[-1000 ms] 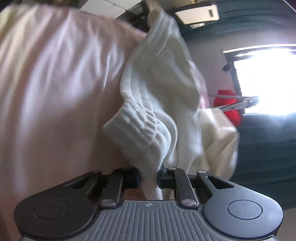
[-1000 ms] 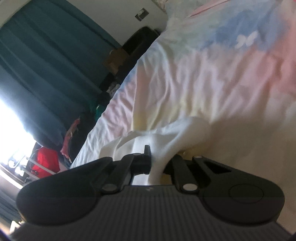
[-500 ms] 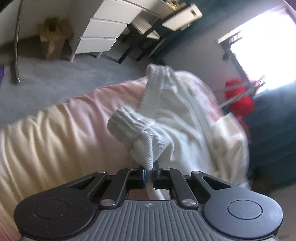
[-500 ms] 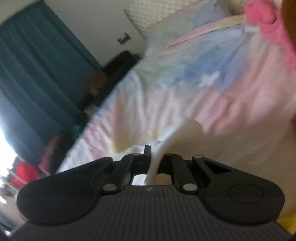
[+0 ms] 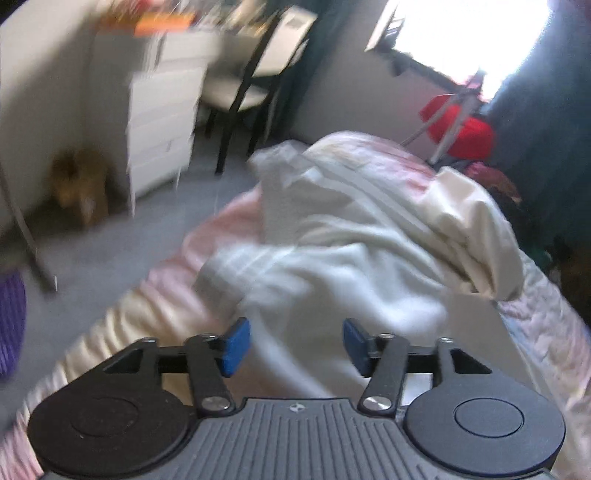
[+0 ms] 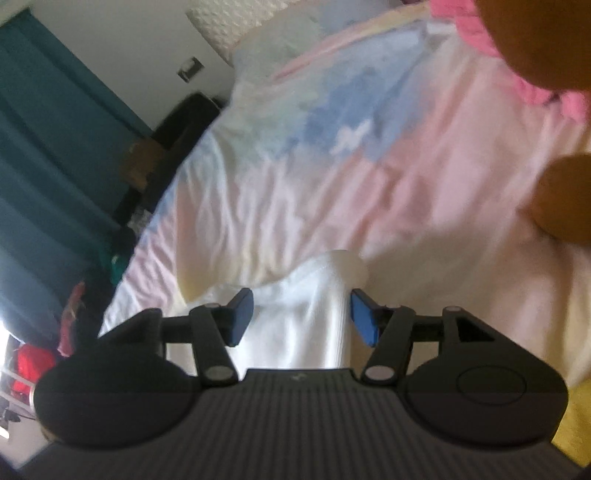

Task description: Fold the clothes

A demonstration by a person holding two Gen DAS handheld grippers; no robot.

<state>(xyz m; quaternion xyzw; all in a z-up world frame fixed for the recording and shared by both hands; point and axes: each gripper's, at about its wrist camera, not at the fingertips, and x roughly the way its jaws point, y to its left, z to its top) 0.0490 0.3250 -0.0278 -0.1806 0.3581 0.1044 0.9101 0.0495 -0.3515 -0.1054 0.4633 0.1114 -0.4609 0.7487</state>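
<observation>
Both grippers have let go of the white garment (image 5: pixel 332 258) they pinched a second ago, and their jaws are opening. Seen from the left wrist, the left gripper (image 5: pixel 295 345) points down over the bed (image 5: pixel 122 317), its blue pads (image 5: pixel 234 347) well apart and pressing on nothing; the garment, which had hung bunched from its fingers, now lies crumpled on the pastel cover just ahead of the fingertips, pale stripes running across its upper part. The view is blurred, so finer folds cannot be made out.

Seen from the right wrist, the right gripper (image 6: pixel 301 317) stands with its pads (image 6: pixel 364 319) spread, and a fold of the same white cloth (image 6: pixel 314 314) rises between them. The right pad sits at the fold's edge, but whether it touches cannot be told; the left pad stands clear.

Beyond the garment in the left view, a cream pillow (image 5: pixel 476 229) rests on the bed, with a white chest of drawers (image 5: pixel 162 129) and a dark-framed chair (image 5: pixel 251 85) on the grey floor beside it, and a red cloth (image 5: pixel 461 133) hanging near the bright window (image 5: pixel 472 33). In the right view the cover spreads in pink, blue and yellow patches toward teal curtains (image 6: pixel 48 147).
</observation>
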